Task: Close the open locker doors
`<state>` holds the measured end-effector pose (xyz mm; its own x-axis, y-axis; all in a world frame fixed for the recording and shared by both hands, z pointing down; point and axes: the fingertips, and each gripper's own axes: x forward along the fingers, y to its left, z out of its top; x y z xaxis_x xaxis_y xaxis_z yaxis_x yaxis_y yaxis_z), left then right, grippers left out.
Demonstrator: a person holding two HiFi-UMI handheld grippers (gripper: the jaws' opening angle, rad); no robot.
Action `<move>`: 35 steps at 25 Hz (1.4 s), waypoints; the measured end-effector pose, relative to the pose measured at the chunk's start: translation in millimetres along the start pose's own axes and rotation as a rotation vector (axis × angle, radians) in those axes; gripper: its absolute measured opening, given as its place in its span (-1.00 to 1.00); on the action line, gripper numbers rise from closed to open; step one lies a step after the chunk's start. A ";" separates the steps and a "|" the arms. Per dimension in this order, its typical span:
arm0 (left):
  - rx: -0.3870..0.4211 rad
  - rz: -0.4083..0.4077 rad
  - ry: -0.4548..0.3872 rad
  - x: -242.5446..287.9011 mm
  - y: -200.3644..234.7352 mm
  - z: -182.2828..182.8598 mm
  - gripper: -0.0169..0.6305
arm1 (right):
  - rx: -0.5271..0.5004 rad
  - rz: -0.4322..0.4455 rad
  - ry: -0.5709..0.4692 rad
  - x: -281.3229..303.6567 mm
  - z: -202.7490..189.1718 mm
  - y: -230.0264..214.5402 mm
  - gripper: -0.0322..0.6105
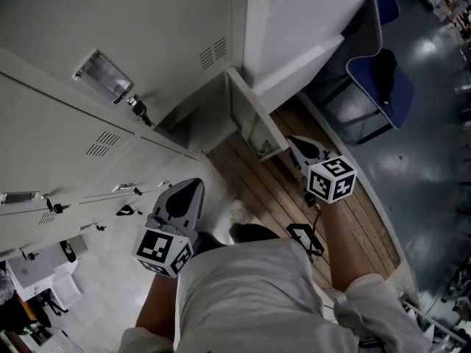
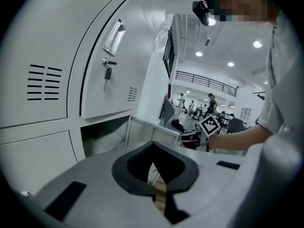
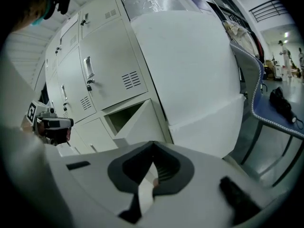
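— Where is the open locker door (image 1: 252, 118) to be found?

— It is seen in the end column of the lockers (image 1: 88, 65), just beside the white wall (image 1: 294, 20). It is swung well out over the wooden floor (image 1: 254, 186), and the dark compartment (image 1: 197, 120) behind it is laid bare. From the right gripper view the same door (image 3: 137, 122) is seen standing wide, directly under a shut door (image 3: 107, 63) fitted with a handle (image 3: 88, 68).

— And how are the left tongs (image 1: 190, 187) held?

— They are held low in front of the lockers, pointed towards the open compartment, well apart from the door. In their own view the left tongs (image 2: 153, 148) are shown with the jaws brought together at the tips, and nothing is gripped between them.

— What of the right tongs (image 1: 304, 148)?

— They are raised near the outer edge of the open door, though no contact can be made out. The jaws are likewise pressed together, and nothing is held.

— Is anything else noted?

— A key (image 2: 108, 74) is left hanging in the lock of the shut door above. A blue chair (image 1: 383, 76) is placed beyond the wall, well apart from the lockers.
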<state>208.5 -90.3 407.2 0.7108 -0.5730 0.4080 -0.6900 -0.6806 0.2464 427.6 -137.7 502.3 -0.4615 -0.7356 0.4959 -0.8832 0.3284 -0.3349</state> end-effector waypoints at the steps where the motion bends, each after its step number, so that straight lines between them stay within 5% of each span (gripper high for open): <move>1: -0.002 0.006 0.001 -1.5 0.6 -1.1 -0.90 | -0.005 0.014 0.003 1.9 -0.4 5.1 -0.82; 35: -0.005 0.090 -0.014 -67.0 89.9 9.9 -0.90 | -0.097 0.239 0.062 109.9 10.6 163.2 -0.82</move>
<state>100.1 -117.7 393.2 0.6479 -0.6380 0.4161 -0.7517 -0.6237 0.2142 233.7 -171.1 493.7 -0.6593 -0.5937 0.4614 -0.7512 0.5457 -0.3713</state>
